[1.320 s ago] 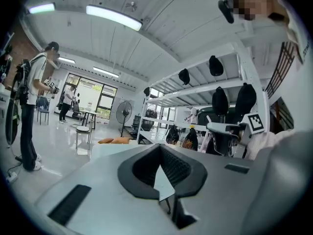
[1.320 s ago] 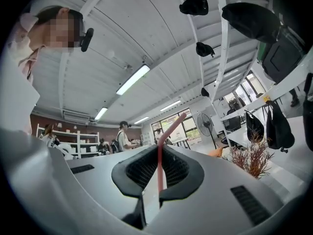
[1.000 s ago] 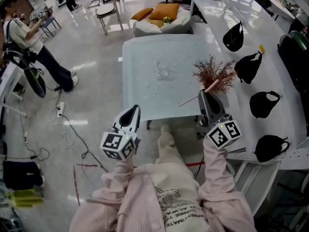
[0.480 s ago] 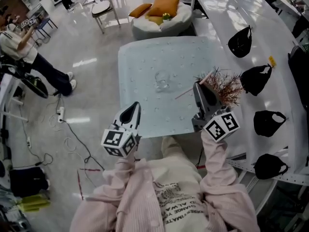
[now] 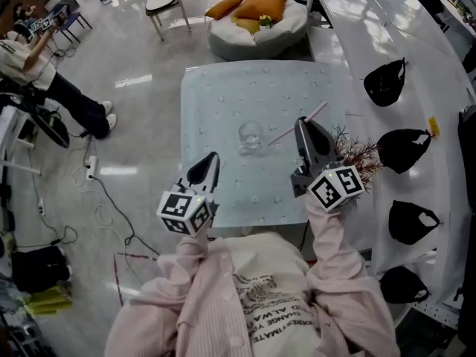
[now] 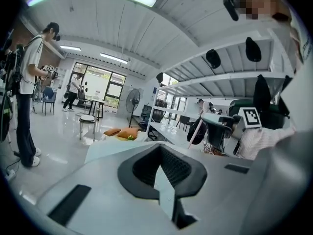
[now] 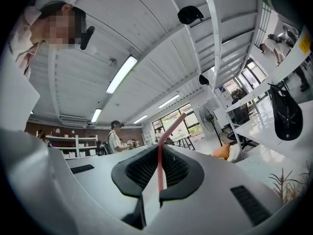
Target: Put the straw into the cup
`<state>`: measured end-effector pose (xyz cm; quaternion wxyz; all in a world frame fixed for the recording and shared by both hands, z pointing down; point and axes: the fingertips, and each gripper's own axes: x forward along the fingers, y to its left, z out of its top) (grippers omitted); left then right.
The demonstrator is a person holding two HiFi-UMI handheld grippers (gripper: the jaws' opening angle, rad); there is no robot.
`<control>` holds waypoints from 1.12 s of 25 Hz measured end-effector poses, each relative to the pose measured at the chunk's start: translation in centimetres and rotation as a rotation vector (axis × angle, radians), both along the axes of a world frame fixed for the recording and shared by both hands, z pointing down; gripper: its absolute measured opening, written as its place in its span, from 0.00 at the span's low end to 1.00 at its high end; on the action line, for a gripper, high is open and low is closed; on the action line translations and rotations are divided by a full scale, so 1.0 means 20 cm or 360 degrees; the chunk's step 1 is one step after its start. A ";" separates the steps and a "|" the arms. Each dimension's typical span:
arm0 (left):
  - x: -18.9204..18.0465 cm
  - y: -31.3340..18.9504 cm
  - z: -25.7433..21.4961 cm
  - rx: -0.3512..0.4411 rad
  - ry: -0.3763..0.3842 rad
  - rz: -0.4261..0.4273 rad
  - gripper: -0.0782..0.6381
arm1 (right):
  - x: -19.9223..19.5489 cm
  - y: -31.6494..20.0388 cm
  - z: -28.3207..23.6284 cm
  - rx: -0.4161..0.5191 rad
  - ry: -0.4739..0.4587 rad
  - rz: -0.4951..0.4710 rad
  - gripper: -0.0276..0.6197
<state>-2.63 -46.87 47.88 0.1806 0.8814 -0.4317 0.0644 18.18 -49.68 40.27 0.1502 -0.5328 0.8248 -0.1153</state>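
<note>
A clear cup stands upright near the middle of the pale glass table. My right gripper hovers just right of it, shut on a pink straw that sticks out slantwise on both sides of the jaws. In the right gripper view the straw rises from between the pads. My left gripper is over the table's near edge, left of and nearer than the cup, shut with nothing in it. The left gripper view also shows the straw in the other gripper.
A dried reddish plant stands at the table's right edge, close behind my right gripper. Black caps lie on the white counter to the right. A beanbag with orange cushions sits beyond the table. A person stands far left.
Both grippers have moved forward over the table. The right one has carried the straw from beside the plant to just right of the cup.
</note>
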 end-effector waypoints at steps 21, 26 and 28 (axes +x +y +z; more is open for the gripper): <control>0.05 -0.33 0.41 -0.0266 -0.0007 -0.0079 0.11 | -0.09 -0.47 0.45 -0.0217 -0.0026 -0.0004 0.07; 0.05 -0.33 0.54 -0.0353 0.0003 -0.0066 0.11 | -0.15 -0.50 0.61 -0.0303 -0.0005 -0.0017 0.07; 0.05 -0.33 0.59 -0.0382 0.0009 -0.0061 0.11 | -0.16 -0.51 0.66 -0.0330 -0.0007 -0.0023 0.07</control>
